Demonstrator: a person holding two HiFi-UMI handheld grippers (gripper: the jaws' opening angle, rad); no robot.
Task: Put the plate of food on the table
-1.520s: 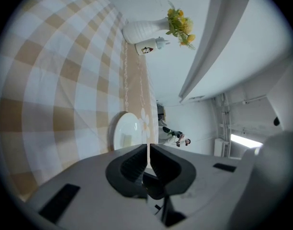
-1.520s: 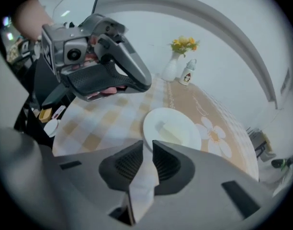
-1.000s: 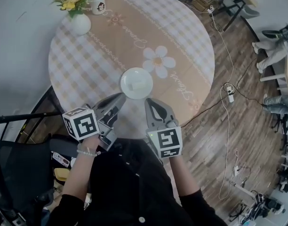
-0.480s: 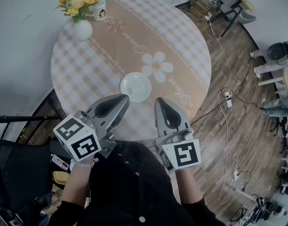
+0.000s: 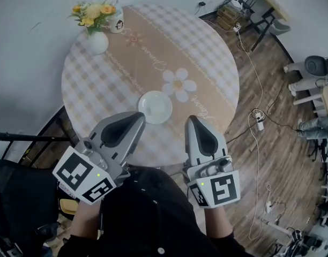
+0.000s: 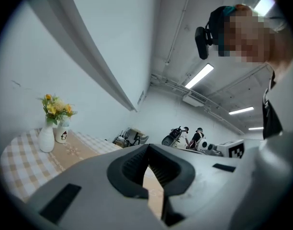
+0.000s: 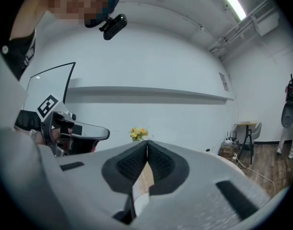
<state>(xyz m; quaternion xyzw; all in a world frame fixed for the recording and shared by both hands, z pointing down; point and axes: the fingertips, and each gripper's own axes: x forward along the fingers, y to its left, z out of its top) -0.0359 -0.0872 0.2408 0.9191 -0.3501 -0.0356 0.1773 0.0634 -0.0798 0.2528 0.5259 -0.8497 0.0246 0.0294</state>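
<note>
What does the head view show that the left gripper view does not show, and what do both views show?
Only the head view: the white plate lying on the table, and the wooden floor beside it. Only the left gripper view: ceiling lights, a wall shelf, and people far behind. Both: the vase of flowers and the mug next to it.
</note>
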